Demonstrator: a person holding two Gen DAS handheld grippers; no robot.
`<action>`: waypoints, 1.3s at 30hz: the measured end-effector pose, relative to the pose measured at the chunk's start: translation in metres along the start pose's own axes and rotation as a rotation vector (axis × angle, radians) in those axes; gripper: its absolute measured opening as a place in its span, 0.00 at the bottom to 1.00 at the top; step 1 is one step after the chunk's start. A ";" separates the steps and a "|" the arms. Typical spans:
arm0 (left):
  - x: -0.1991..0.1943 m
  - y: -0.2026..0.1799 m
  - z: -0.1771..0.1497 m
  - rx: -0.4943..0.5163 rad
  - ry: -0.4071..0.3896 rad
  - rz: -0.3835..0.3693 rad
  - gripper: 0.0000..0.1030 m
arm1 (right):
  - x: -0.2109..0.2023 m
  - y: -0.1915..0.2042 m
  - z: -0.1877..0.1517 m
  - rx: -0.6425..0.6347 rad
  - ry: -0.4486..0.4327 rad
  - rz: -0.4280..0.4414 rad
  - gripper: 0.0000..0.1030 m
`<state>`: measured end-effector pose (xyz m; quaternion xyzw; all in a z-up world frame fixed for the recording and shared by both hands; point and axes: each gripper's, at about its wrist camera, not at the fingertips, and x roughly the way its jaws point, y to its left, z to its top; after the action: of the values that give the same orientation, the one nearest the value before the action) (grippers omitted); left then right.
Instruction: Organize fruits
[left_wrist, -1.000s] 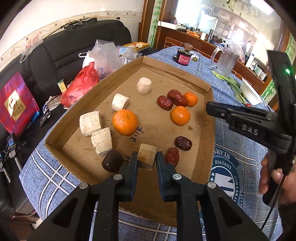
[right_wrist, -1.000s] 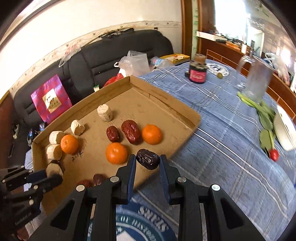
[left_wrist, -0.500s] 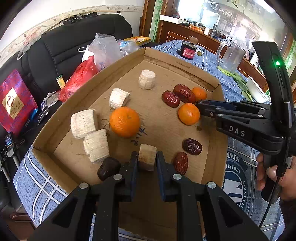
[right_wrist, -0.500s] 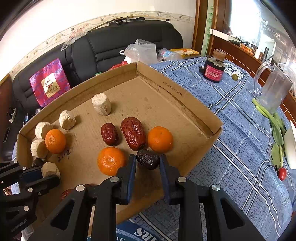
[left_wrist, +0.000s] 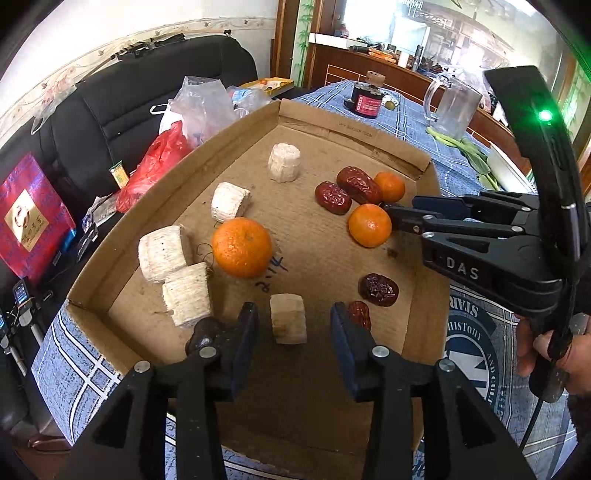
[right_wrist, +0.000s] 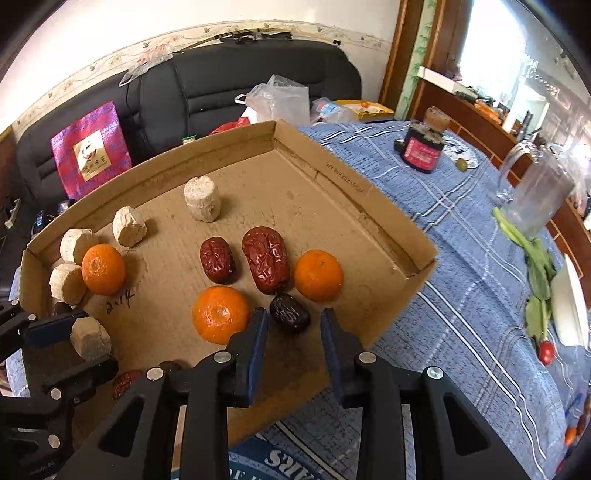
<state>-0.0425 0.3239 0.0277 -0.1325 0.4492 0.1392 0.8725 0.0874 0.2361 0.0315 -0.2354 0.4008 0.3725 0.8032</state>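
Both grippers are letting go inside the tray (left_wrist: 424, 321), which is sitting on the counter (right_wrist: 461, 258). The left gripper (left_wrist: 293, 325) is opening: its fingers (left_wrist: 245, 332) are standing clear on either side of the pale chunk (left_wrist: 288, 323), which is resting upright on the tray floor near the front edge, with a dark date (left_wrist: 201, 336) just beside the left finger and a red date (left_wrist: 360, 314) just beside the right one. The right gripper (right_wrist: 291, 332) is opening too, though more narrowly; the black date (right_wrist: 289, 313) is lying on the cardboard between its fingers (right_wrist: 255, 339), close to the two big red dates (right_wrist: 243, 258) and between two oranges (right_wrist: 221, 314). To finish this release well, I judge each hand should be widening until both pads are plainly free, then lifting straight back along the fingers rather than sweeping sideways, since the neighbouring fruit would roll at a nudge. The chunk looks stable on its flat end; the black date could stick to a pad, so a slow withdrawal suits it. Sorting looks only partly done, with one orange (left_wrist: 242, 251) among the pale chunks.
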 end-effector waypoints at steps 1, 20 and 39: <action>-0.001 0.001 0.000 0.004 -0.002 -0.002 0.41 | -0.004 -0.001 -0.001 0.009 -0.005 -0.008 0.31; -0.059 -0.003 -0.037 0.035 -0.155 -0.023 0.89 | -0.130 0.011 -0.108 0.354 -0.053 -0.147 0.84; -0.100 0.040 -0.081 -0.034 -0.176 0.111 0.93 | -0.165 0.079 -0.167 0.443 -0.135 -0.301 0.87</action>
<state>-0.1737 0.3197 0.0602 -0.1096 0.3751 0.2060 0.8971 -0.1189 0.1035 0.0661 -0.0855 0.3786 0.1672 0.9063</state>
